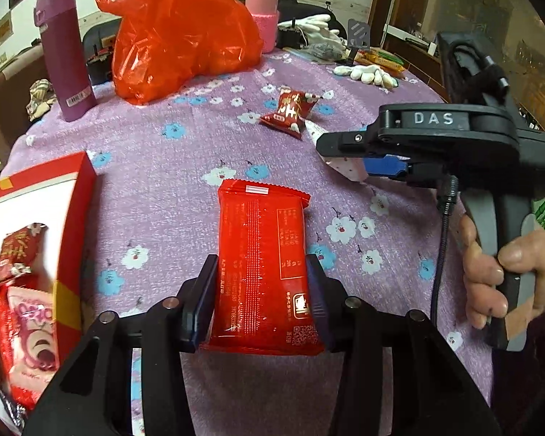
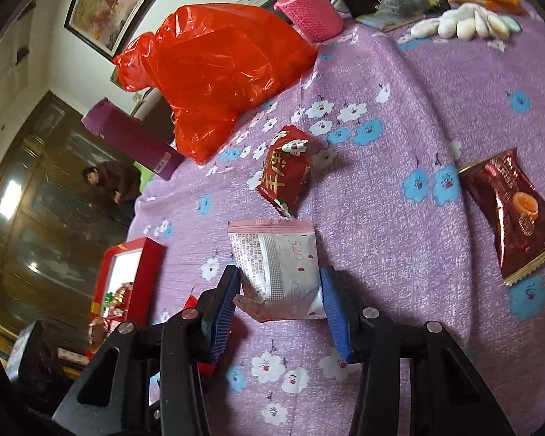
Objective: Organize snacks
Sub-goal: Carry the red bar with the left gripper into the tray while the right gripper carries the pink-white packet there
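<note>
Beside the red box [image 1: 74,218] on the flowered surface [image 1: 170,189], the left gripper [image 1: 261,290] has its jaws clamped on a red packet [image 1: 263,265]; the right gripper [image 2: 279,301] clamps a white packet [image 2: 276,265].

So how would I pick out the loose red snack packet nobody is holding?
Start at the big orange-red plastic bag on the purple flowered tablecloth. In front of it lies a small puffy red packet, alone, with gold characters and white blossoms, unlike the flat dark-red foil packet.
</note>
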Available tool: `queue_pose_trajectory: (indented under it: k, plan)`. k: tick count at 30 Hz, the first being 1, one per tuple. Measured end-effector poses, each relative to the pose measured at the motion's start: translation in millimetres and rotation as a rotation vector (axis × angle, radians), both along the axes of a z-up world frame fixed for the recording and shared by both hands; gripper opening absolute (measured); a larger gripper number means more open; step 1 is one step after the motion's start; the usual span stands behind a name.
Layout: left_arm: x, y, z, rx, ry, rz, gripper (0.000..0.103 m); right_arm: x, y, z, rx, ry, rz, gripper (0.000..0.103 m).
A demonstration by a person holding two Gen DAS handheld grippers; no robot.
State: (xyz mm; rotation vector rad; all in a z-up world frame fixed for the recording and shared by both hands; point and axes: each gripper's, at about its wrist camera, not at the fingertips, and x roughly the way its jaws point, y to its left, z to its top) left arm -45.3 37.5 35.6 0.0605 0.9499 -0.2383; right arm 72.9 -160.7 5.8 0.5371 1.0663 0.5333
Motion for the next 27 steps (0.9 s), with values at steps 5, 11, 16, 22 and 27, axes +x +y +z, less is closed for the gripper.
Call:
queue_pose_trajectory:
  k: [5, 11, 16, 22, 27]
  plan:
    - [-8, 8, 14, 0.001, -0.041, 0.013, 0.044, -1, -1, 0, 0.024, 0.009, 0.005, 0.046]
    - [-17, 14, 31, 0.031, -0.112, 0.034, 0.044, -1, 1, 0, 0.024, 0.005, 0.011, 0.046]
    - [-21, 23, 43, 0.040, -0.156, 0.058, 0.044, 0, 3, 0, 0.021, 0.001, 0.011, 0.046]
    - [-26, 30, 50, 0.046, -0.186, 0.084, 0.044, 0, 5, -1, 0.015, -0.007, 0.013, 0.046]
    - [-32, 40, 57, 0.038, -0.208, 0.105, 0.044, -1, 6, -1, 0.008, -0.016, 0.017, 0.046]
